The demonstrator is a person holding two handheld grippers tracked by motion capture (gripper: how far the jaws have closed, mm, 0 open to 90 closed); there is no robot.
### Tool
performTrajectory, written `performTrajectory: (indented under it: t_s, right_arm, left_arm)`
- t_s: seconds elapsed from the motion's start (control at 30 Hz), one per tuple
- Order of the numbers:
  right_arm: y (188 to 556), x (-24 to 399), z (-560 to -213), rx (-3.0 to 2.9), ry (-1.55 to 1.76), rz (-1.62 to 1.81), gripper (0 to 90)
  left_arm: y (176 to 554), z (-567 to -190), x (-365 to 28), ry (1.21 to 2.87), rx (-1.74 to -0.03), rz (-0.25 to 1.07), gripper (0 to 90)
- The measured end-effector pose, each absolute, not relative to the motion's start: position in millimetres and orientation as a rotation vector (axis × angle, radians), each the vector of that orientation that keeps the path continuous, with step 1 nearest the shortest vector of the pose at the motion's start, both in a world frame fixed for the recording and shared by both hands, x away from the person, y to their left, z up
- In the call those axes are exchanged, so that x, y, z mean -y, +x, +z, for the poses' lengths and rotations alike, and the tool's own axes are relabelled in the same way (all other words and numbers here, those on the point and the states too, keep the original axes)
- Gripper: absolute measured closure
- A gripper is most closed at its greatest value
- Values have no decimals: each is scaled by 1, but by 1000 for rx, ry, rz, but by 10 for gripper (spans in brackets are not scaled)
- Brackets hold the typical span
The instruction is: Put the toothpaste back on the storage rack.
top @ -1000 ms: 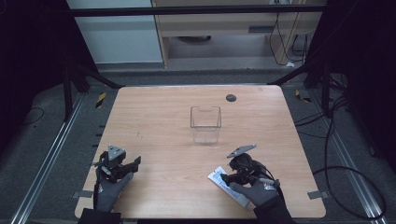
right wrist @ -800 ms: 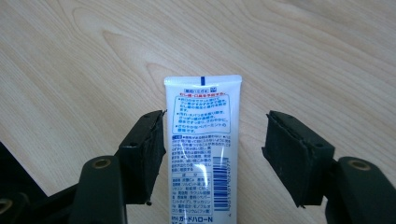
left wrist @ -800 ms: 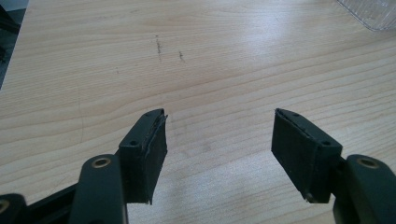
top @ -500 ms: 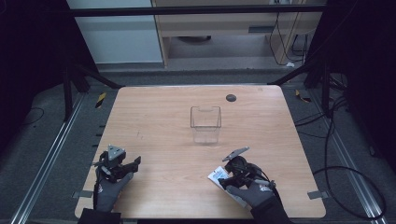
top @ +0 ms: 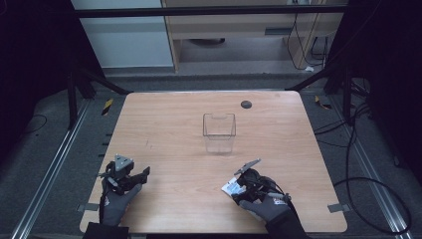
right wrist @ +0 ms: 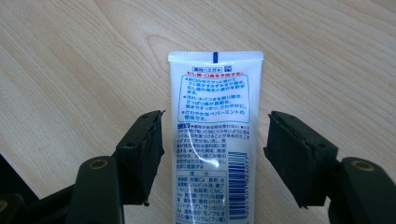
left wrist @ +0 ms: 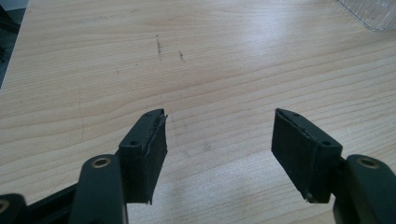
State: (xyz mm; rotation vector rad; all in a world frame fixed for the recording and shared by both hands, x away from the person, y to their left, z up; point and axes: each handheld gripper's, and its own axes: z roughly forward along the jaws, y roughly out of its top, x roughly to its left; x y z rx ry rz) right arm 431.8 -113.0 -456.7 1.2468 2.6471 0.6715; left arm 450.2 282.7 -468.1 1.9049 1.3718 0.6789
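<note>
Japanese-printed white tube [right wrist: 212,140] lies between right tool's [right wrist: 212,154] open jaws, barcode visible.

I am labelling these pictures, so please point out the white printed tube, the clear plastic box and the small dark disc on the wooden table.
white printed tube [right wrist: 212,140], right gripper view, middle of its printed back.
clear plastic box [top: 219,132], high view, its front wall.
small dark disc [top: 246,104], high view, its centre.

A clear box [top: 219,132] stands upright near the middle of the wooden worktop [top: 164,124]; a small dark disc [top: 246,104] lies behind it towards the far edge, well apart from the box
</note>
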Motion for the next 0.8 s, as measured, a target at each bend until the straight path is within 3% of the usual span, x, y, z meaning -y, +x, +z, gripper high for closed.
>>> performTrajectory:
  t_s: [0.8]
  right_arm:
    - [436,110,-473,-2687,1248,599,382]
  left_arm:
    - [450,-468,-283,1909,-1373,680,346]
